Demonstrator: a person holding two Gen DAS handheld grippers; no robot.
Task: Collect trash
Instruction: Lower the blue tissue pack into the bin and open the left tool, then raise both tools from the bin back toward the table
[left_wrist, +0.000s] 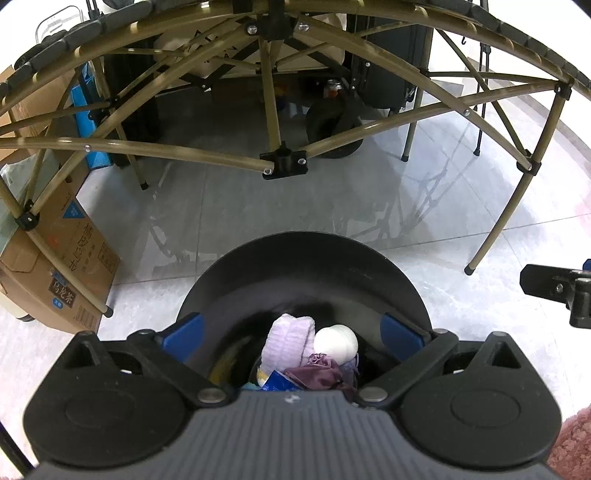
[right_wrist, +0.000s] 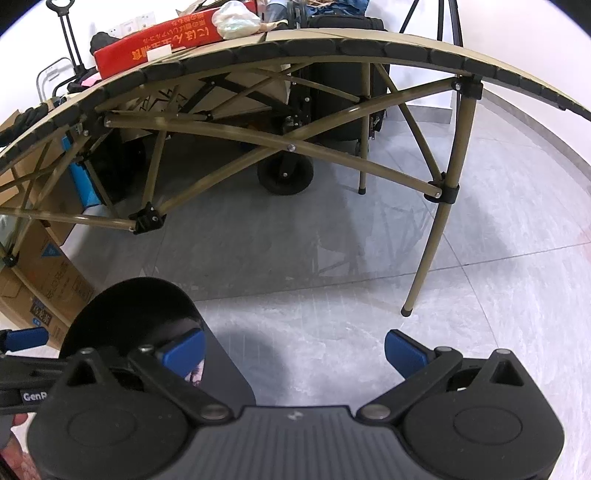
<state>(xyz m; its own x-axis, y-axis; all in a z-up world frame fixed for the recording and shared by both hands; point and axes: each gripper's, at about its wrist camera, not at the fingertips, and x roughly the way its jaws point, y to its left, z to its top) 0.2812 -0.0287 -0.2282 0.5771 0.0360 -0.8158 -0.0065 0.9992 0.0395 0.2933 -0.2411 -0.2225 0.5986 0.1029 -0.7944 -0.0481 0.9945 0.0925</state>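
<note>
The black bin (left_wrist: 306, 280) with the collected trash (left_wrist: 314, 354) sits on the floor directly beneath the left tongs (left_wrist: 293, 334), spread wide and empty; the right tongs (right_wrist: 293, 352), likewise wide and empty, hang just beside its rim

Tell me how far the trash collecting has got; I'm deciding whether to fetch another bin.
Done: the black bin already holds a white ball, a lilac cloth and a purple pouch. In hand: nothing; the left gripper is open above the bin, and the right gripper is open over bare floor. Left: a crumpled wrapper and a red box remain on the folding table.
</note>
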